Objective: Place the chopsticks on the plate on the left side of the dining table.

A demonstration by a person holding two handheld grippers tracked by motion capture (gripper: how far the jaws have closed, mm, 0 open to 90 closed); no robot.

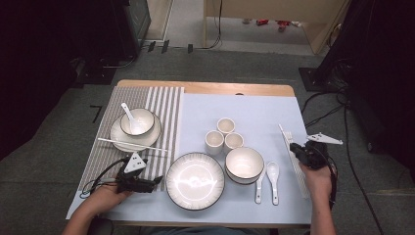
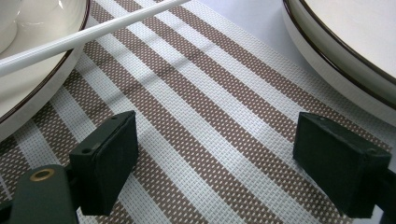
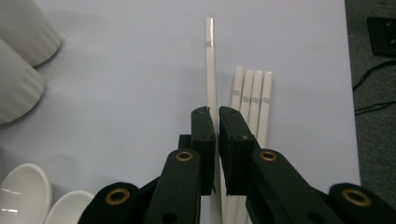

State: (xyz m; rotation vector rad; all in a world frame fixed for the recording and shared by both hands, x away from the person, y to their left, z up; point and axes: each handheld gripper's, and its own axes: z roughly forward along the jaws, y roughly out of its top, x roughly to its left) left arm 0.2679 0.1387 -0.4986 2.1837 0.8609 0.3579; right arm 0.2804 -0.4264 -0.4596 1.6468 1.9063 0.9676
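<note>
My right gripper (image 3: 217, 116) is shut on one white chopstick (image 3: 210, 60), which pokes out past the jaw tips and lies a little askew from the others. Three more chopsticks (image 3: 254, 98) lie side by side just to its right on the pale blue mat (image 3: 116, 70). In the high view, that gripper (image 1: 294, 147) is at the table's right edge over the chopstick row (image 1: 297, 169). My left gripper (image 2: 215, 144) is open, low over the striped placemat (image 2: 205, 107), with nothing between its jaws. In the high view it (image 1: 157, 180) lies near the front left.
A plate (image 1: 117, 137) with a bowl (image 1: 137, 121), a spoon and one chopstick (image 1: 132, 144) sits on the placemat. Centre: a large plate (image 1: 195, 181), a bowl (image 1: 244, 164), three cups (image 1: 225, 134) and two spoons (image 1: 266, 181). Cups (image 3: 18, 60) and spoons (image 3: 28, 196) lie left of my right gripper.
</note>
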